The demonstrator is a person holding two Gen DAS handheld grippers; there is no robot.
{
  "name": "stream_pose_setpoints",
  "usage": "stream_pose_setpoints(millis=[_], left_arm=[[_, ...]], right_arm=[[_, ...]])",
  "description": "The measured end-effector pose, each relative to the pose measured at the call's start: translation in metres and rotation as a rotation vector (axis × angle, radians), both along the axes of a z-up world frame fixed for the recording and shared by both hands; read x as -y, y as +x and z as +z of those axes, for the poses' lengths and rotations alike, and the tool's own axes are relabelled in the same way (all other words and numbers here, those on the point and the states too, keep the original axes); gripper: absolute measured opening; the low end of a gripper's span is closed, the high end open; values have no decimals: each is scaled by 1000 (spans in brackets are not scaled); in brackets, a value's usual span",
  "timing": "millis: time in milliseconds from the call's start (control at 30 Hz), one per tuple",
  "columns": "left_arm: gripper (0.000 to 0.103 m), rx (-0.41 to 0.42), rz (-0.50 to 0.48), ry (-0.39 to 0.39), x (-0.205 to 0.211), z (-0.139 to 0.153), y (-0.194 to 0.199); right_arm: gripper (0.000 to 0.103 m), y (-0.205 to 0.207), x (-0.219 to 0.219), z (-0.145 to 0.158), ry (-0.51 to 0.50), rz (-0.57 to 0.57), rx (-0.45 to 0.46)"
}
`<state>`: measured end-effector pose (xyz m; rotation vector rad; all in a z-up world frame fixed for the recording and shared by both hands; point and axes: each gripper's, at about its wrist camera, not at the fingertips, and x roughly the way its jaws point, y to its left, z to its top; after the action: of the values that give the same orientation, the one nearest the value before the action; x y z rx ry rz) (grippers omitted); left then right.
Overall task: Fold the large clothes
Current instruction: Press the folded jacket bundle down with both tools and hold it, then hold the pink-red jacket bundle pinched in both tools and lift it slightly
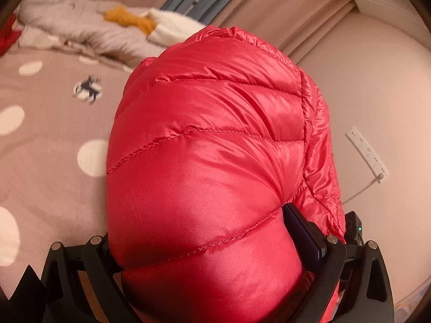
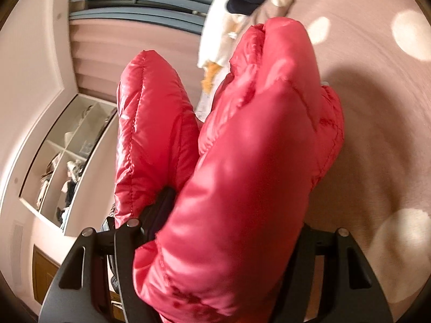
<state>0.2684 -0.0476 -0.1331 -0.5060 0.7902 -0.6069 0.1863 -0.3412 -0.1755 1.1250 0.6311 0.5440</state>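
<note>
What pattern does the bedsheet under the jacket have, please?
Taupe bedsheet with large white dots, clearest in the left wrist view.

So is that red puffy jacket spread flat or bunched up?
Bunched up: the jacket bulges in thick folds between both claws, above the spotted bedspread.

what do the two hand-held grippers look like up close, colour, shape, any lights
Both are matte black. The left hand-held gripper has angular linkage arms with silver rivets, a dark ribbed pad on one finger, and a small green light at its side. The right hand-held gripper has matching black arms with cut-outs and silver rivets.
</note>
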Motion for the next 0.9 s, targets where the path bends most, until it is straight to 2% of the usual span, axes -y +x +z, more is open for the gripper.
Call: stream_pose_setpoints(millis=[300,533,700,900], left_arm=[[99,87,5,-25,-6,43,-27],[99,100,-1,-82,-14,45,-26],[99,110,4,-83,-12,50,-23],[99,119,-24,-57,-4,66,-13]], right_arm=[[68,-14,-10,42,-33,2,103],[68,-9,-23,59,-114,-21,150],[68,-6,-24,60,-115,-36,155],[68,-4,-26,78,-192,-70,127]])
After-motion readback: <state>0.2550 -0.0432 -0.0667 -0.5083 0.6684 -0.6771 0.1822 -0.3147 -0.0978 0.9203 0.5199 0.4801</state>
